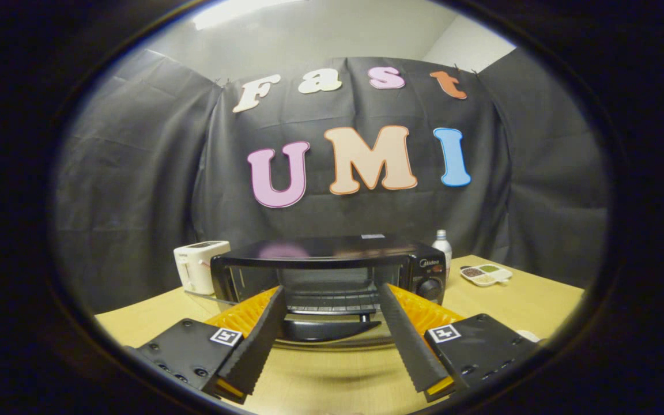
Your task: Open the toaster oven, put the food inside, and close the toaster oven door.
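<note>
Your tongs (332, 340) spread empty, framing the toaster oven (332, 276) at 12 o'clock; door (332, 329) down, ready for loading.

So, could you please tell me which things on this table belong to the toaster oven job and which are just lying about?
Part of the job:
- toaster oven, door already down
- oven door, lying open between the fingers
- gripper, fingers spread, holding nothing

Just lying about:
- white toaster, beside the oven
- bottle, behind the oven
- divided dish of seeds or grains
</note>
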{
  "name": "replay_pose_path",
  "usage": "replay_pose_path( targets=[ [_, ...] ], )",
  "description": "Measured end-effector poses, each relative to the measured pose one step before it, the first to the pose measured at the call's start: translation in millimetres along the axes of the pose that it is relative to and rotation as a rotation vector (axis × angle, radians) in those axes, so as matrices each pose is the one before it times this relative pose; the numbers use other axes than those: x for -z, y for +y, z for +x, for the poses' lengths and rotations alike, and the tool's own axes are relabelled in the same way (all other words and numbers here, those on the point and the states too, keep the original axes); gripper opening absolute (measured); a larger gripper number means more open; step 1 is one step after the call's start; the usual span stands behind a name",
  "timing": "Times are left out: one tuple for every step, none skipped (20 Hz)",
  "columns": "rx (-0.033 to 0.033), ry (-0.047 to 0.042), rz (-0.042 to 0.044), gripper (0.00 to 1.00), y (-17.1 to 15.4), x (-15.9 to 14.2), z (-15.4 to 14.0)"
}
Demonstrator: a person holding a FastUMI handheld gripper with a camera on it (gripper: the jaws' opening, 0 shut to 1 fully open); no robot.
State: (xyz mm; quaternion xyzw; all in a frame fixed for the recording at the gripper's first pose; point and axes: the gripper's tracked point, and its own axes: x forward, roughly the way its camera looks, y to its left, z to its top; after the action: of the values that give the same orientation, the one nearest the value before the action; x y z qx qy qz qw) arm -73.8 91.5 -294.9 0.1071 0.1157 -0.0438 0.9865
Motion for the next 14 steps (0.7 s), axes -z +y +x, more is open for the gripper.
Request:
replay_pose_path(
  targets=[
    [0.00303,0.00595,-0.0033,1.0,-0.11,3.41,-5.49],
    [0.00301,0.00774,-0.00357,1.0,-0.26,5.51,-6.92],
    [0.00232,0.00885,-0.00186,1.0,-0.34,4.57,-6.72],
    [0.0029,0.00888,0.00217,1.0,-0.12,6.51,-5.36],
    [0.0013,0.00935,0.00081,1.0,-0.71,5.43,-4.5],
    [0.0014,0.01094,0.00087,1.0,-0.35,5.8,-4.8],
    [0.00028,0.01404,-0.00224,1.0,-0.66,5.96,-4.15],
    [-0.00058,0.01452,-0.00254,1.0,-0.24,6.38,-3.69],
    [-0.00149,0.01628,-0.00042,1.0,-0.73,5.25,-3.16],
    [-0.00185,0.01448,0.00166,1.0,-0.48,6.07,-2.41],
    [-0.00172,0.01228,0.00296,1.0,-0.38,4.29,-2.01],
    [-0.0011,0.01252,0.0013,1.0,0.03,4.93,-1.92],
    [-0.00051,0.01328,0.00033,1.0,-0.48,4.35,-1.91],
    [0.00049,0.01339,0.00081,1.0,-0.45,5.92,-1.37]
  ],
)
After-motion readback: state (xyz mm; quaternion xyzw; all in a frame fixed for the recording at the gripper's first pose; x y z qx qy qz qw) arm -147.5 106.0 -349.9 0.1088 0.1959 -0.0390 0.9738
